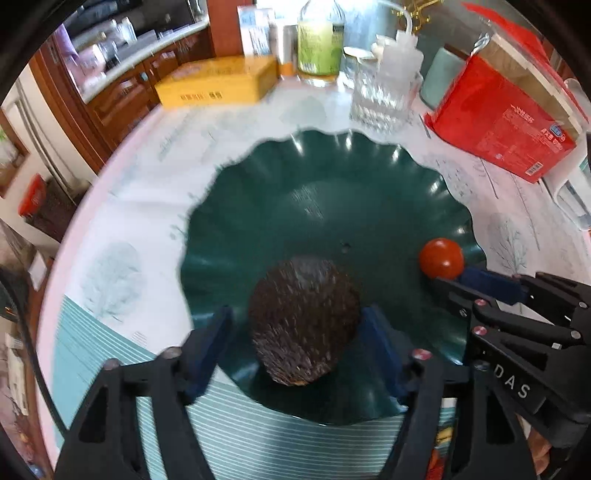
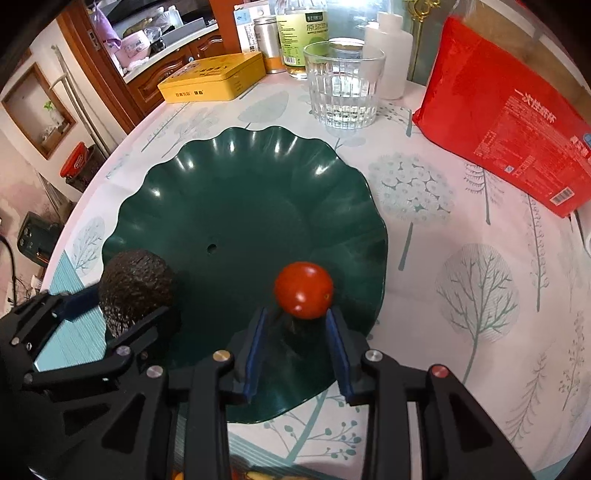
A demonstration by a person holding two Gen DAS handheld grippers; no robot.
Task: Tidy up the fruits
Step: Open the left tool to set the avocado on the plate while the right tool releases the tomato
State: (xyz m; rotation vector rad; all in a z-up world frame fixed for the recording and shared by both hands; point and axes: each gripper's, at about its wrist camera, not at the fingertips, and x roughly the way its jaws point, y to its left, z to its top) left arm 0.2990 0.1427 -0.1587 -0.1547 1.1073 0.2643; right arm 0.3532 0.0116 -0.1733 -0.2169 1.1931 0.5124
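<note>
Black linkages and blue pads of the left tool bracket one dark avocado; its right pad touches the fruit, a sliver of gap shows at its left pad, so whether it grips cannot be told. One red tomato sits between the tips of the right tool, whose jaws are spread about as wide as the fruit; grip or release cannot be told. Both fruits are over the near part of one green scalloped plate near the worktop's left edge. "DAS" reads on the right tool's body. Toward the far edge stand one ribbed glass, one yellow tin, one bottle and one red pack, their print unreadable.
</note>
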